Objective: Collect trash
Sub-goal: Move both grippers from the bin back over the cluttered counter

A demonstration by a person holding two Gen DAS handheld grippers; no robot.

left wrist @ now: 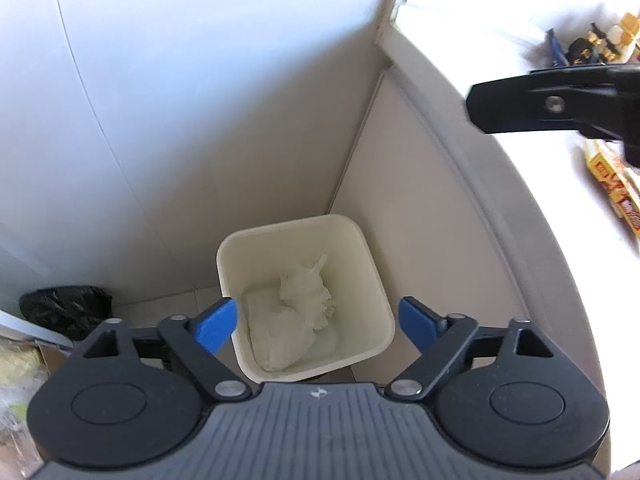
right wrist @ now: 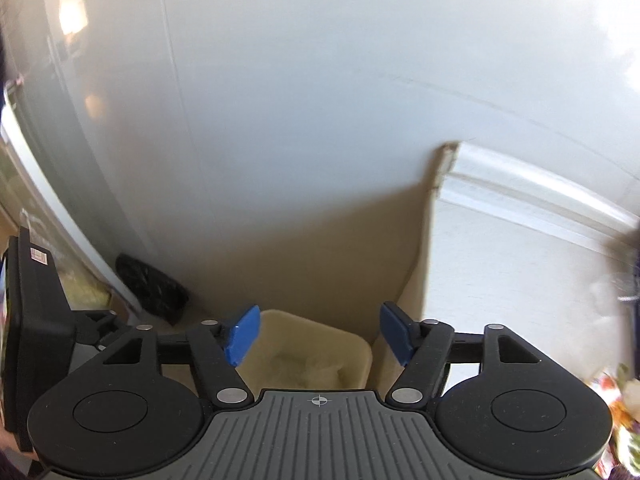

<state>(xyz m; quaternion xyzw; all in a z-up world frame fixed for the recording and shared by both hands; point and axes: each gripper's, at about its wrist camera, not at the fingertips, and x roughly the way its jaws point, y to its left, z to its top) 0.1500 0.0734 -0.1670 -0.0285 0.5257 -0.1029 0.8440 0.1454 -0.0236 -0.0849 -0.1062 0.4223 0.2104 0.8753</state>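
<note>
Below the spread, empty fingers (left wrist: 416, 326) of the left gripper (left wrist: 316, 326), crumpled tissue (left wrist: 296, 312) is seen inside the bin (left wrist: 240, 248); the right gripper (right wrist: 318, 334), likewise released, is held beside it.

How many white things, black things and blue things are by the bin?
White: 2, the bin and the crumpled paper inside it
Black: 1, the plastic bag on the floor
Blue: 2, the left claw pads
Total: 5

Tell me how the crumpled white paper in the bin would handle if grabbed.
The crumpled white paper looks soft and light, so it would probably crush and flop. It lies loose in the bin, so it should lift freely, though bits may separate.
</note>
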